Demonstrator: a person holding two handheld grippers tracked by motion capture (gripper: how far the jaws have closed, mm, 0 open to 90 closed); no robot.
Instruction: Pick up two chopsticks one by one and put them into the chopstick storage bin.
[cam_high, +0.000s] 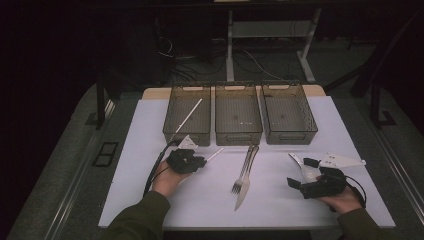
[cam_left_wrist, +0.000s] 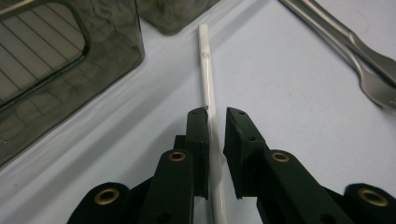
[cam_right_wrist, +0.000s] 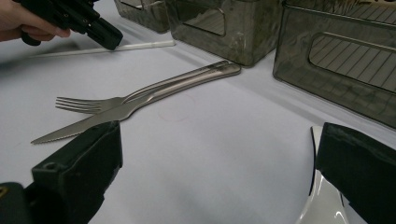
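A thin white stick lies on the white table, and its near end runs between the jaws of my left gripper. The jaws stand narrowly apart: the left pad is against the stick, with a sliver of gap at the right pad. In the high view the left gripper sits in front of the left bin. My right gripper rests open at the table's right, with a white spoon between its wide jaws. In the right gripper view the spoon lies against the right jaw of my right gripper.
Three dark see-through bins stand in a row at the back: the left one holds another white stick, then the middle bin and the right bin. A metal fork and knife lie side by side mid-table.
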